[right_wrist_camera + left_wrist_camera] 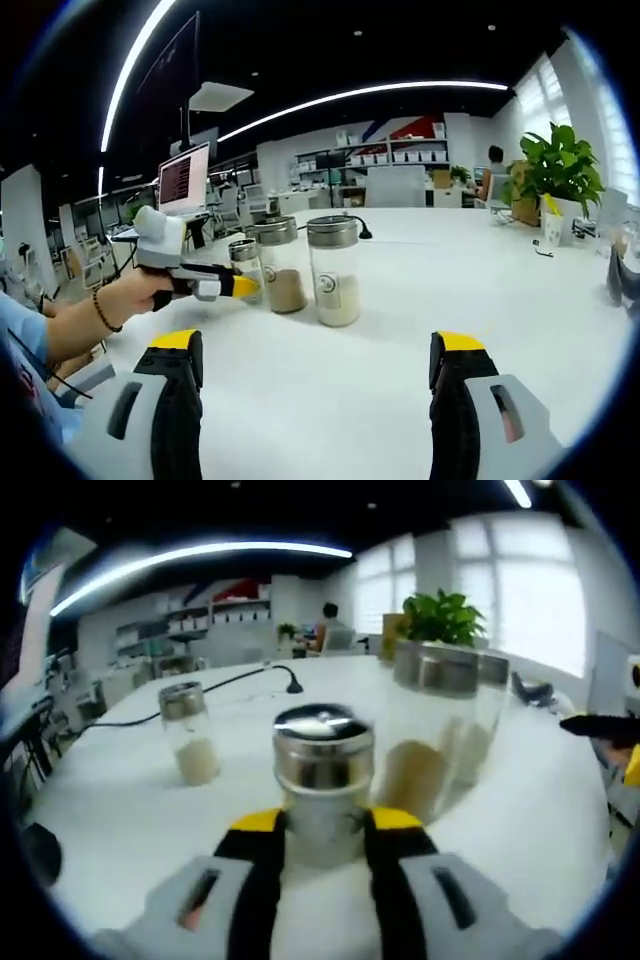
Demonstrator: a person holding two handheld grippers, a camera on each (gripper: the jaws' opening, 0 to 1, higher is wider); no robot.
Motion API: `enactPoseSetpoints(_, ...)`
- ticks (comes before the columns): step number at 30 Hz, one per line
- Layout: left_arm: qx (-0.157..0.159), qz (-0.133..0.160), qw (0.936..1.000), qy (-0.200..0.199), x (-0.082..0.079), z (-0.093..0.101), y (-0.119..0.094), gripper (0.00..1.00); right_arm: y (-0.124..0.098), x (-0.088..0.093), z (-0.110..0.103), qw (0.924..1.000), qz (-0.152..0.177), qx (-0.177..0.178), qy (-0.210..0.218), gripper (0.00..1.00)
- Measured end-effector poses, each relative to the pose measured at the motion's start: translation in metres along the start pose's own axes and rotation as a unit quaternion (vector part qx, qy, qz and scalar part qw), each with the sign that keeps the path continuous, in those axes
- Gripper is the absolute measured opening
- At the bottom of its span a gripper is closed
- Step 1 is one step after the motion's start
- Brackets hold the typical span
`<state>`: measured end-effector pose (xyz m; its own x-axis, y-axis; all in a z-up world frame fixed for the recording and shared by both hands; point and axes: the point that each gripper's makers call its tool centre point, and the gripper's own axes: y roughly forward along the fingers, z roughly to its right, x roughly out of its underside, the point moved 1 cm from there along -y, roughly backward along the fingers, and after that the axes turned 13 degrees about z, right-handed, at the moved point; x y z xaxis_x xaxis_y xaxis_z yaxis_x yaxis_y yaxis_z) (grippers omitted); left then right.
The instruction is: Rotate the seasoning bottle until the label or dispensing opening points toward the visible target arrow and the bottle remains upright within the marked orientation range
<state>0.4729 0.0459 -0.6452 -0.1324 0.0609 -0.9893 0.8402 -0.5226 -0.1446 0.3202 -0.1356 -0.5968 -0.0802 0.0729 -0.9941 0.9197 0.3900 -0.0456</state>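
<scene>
So from where I'm sitting, my left gripper (322, 830) has its yellow-tipped jaws closed onto the seasoning bottle (322, 780), one jaw pressed on each side of the glass. The bottle stands upright on the white table (120, 820) right in front of the tool, chrome cap on top. I can't make out a label or which way the opening faces.

Just past it on the right there's a pair of taller jars (440, 730) standing very close, so that side is tight. Off to the left a small jar (188, 730) with pale powder stands well apart, with bare tabletop between. Farther out, a black cable (230, 680) runs across the table, and a potted plant (440, 618) stands beyond the jars.

My right gripper (318, 385) hangs with its jaws spread wide, nothing between them, plain table ahead of it. Beyond that gap I see the jars grouped together and the other gripper coming in from the left, held in a hand (135, 295), its yellow tip against the smallest bottle. The table's right side is wide open out to the far edge.
</scene>
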Motion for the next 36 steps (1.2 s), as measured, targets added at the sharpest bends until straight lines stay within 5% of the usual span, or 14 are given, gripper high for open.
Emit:
enactPoseSetpoints(13,-0.005,0.001,1.0000,-0.001,0.0001,0.0008,0.0015,0.33,-0.0016,0.0040,0.0030,0.9999,-0.010,0.002,-0.004,0.97)
enactPoseSetpoints(16,0.012,-0.002,0.9999,0.006,0.0005,0.0025,0.0006,0.33,-0.0010,0.0048,0.0040,1.0000,-0.009,0.003,0.002,0.96)
enactPoseSetpoints(18,0.033,-0.009,0.9984,0.045,0.0010,0.0034,-0.0021,0.34,-0.0011,0.0058,0.0048,0.9999,-0.011,0.004,0.003,0.96)
enactPoseSetpoints(36,0.017,0.002,0.9996,0.022,0.0013,0.0027,0.0013,0.33,-0.0018,0.0065,0.0067,0.9999,-0.013,0.002,0.003,0.95)
